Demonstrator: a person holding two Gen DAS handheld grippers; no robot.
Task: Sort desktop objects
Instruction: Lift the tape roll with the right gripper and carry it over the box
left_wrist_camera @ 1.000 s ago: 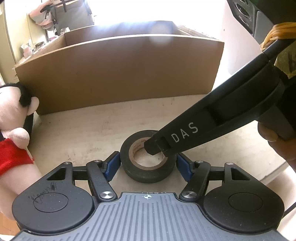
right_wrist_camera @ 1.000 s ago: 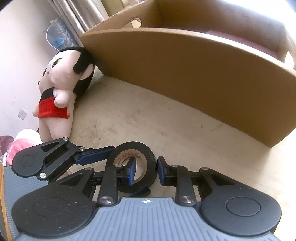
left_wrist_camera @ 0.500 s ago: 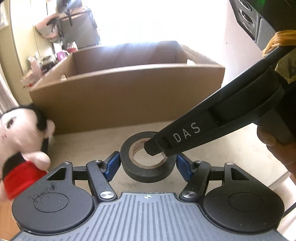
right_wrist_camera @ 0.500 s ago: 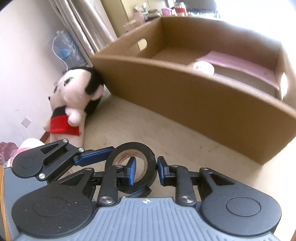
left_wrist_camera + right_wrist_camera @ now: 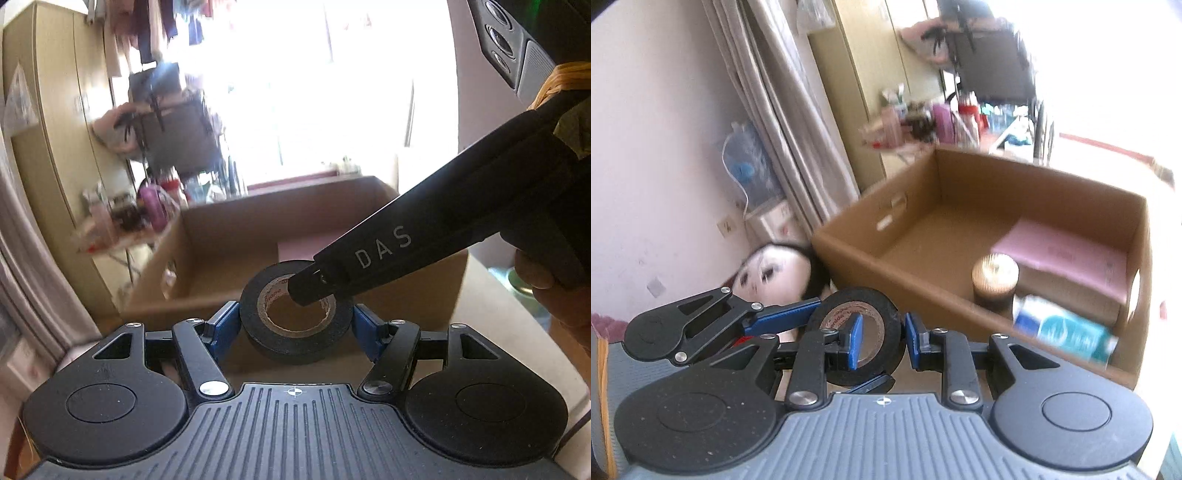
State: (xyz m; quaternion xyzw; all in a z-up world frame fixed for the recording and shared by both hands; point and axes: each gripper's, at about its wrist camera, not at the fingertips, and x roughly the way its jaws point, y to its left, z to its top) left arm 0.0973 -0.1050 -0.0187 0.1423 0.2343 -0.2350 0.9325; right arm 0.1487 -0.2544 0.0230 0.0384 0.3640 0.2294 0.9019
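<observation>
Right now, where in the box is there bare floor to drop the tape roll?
The cardboard box floor is bare on its left half, by the handle-slot wall. The right end is crowded: pink book, round canister and blue-white packet.

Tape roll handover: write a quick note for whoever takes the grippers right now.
Left gripper: shut on the outside of the black tape roll.
Right gripper: shut on the roll's wall, one finger inside the hole.
The roll is in the air, in front of the cardboard box.
In the box already: pink book, round container, blue-and-white packet.
Left: drop the roll in the box, then the plush doll beside it.
</observation>
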